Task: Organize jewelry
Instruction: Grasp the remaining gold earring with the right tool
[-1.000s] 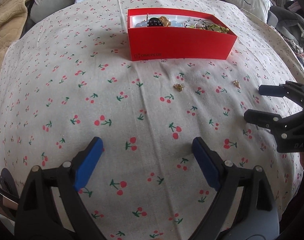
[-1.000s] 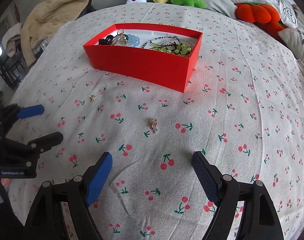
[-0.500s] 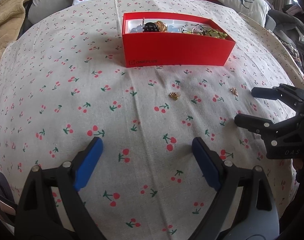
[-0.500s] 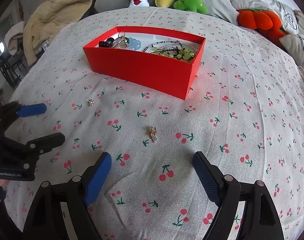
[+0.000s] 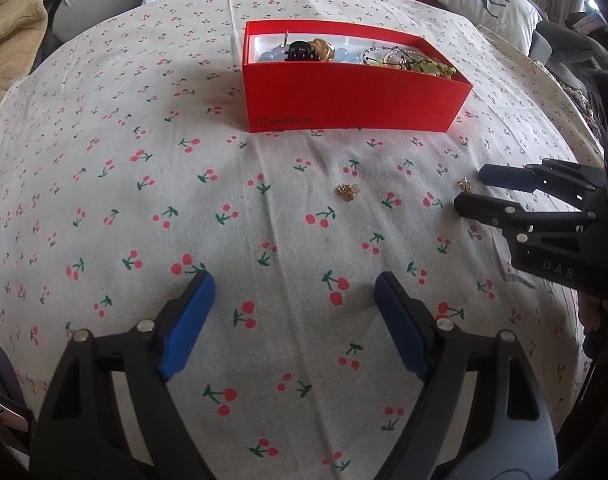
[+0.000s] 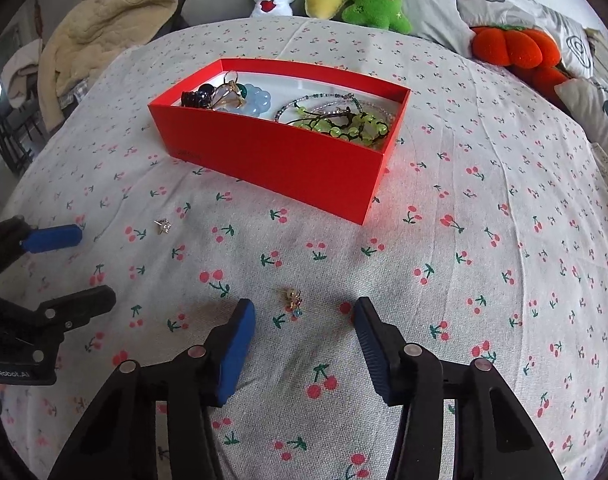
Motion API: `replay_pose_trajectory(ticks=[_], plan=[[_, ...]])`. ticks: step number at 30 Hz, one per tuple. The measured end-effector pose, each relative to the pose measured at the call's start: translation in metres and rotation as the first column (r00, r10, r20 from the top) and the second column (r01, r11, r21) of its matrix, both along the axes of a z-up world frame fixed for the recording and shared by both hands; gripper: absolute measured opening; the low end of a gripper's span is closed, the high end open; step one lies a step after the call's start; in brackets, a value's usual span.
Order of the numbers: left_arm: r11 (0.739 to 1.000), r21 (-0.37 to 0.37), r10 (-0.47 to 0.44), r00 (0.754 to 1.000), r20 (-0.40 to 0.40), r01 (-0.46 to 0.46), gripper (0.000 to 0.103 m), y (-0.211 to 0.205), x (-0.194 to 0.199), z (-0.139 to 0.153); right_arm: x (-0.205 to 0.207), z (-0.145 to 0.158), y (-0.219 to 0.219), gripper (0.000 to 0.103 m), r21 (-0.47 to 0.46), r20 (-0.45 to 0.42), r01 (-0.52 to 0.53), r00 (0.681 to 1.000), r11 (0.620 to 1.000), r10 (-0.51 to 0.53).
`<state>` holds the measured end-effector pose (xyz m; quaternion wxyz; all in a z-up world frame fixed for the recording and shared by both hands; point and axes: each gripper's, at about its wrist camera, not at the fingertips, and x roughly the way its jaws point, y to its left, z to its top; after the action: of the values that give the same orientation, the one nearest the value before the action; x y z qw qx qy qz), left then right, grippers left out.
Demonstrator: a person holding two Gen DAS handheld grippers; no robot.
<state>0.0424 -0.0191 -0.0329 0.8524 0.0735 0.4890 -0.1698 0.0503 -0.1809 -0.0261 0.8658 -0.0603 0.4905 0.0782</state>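
Biggest worry at this point was the tiny gold earring (image 6: 291,298) on the cherry-print sheet (image 6: 484,208). It sat low in the middle of the right wrist view, just ahead of the right gripper (image 6: 304,316), whose jaws had just been closing in. They were roughly half open, nothing pinched yet, earring about between the tips but a touch further out. Soft bedding plus a piece that small means the pads could easily grab a fold of fabric instead, or nudge the earring so it slid or flipped out of line. A loose pinch could also drop it on the way to the red box (image 6: 287,152), which sat in the upper middle already holding beads and bracelets.

A second earring (image 5: 347,191) lay right of center in the left wrist view, well ahead of the left gripper (image 5: 293,300), which was wide open and empty.

Both grippers were angled steeply down at the sheet, side by side, tips low over the fabric.
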Motion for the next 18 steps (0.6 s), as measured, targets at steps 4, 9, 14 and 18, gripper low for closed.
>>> replay_pose_trajectory(ticks=[4, 9, 14, 18], plan=[[1.000, -0.005, -0.004, 1.000, -0.003, 0.004, 0.082, 0.001, 0.000, 0.001, 0.003, -0.001, 0.001, 0.023, 0.004, -0.003, -0.014, 1.000, 1.000, 0.014], [1.000, -0.022, -0.005, 1.000, -0.005, 0.004, 0.073, 0.007, 0.001, 0.004, 0.008, -0.001, 0.004, 0.010, 0.018, -0.023, -0.020, 1.000, 1.000, 0.021], [0.997, -0.077, 0.006, 1.000, -0.022, -0.007, 0.057, 0.014, 0.003, 0.007, 0.010, 0.001, 0.000, 0.007, 0.047, -0.038, -0.007, 0.999, 0.999, 0.009], [0.992, -0.126, -0.013, 0.999, -0.036, 0.008, 0.040, 0.013, 0.007, 0.012, 0.007, 0.004, -0.002, 0.007, 0.061, -0.038, 0.000, 0.999, 0.998, 0.002]])
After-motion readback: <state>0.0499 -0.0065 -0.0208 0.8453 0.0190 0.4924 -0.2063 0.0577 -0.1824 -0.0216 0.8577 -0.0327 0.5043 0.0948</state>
